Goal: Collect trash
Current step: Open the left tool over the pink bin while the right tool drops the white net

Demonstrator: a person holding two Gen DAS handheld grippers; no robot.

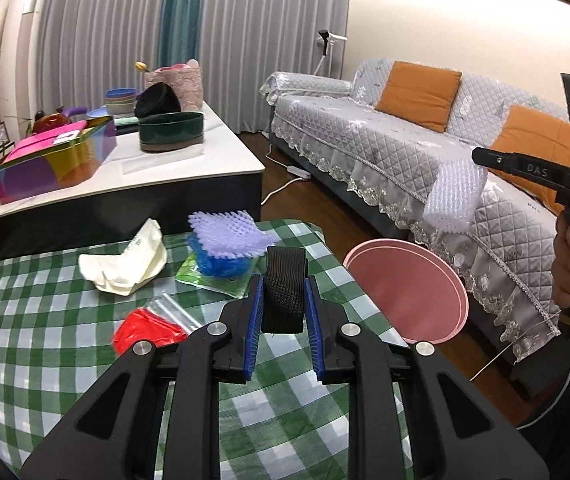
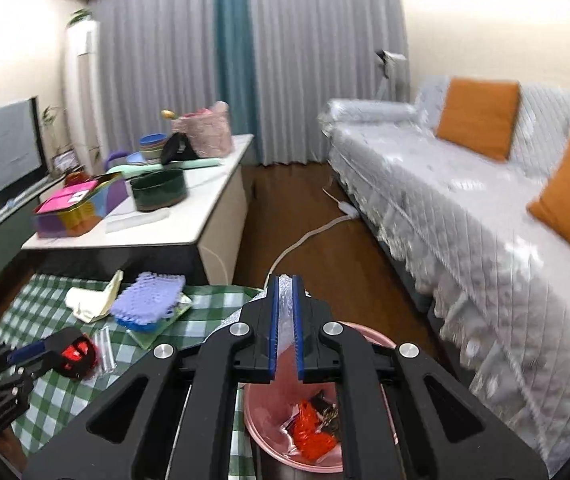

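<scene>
The left gripper (image 1: 283,312) clamps a black mesh strip (image 1: 286,288) above the checked counter (image 1: 65,340), while the right gripper (image 2: 285,320), pinching white foam netting (image 2: 284,328), hangs over the pink bin (image 2: 269,436) to drop it in.

Pink bin (image 2: 369,344) mouth unobstructed (sofa (image 1: 425,168) close beside).

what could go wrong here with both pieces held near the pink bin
The white foam net hangs loosely from the right tool, off past the pink bin rim; released here it may land on the floor. The left tool grips the black mesh piece above the checked table, not the bin.
</scene>
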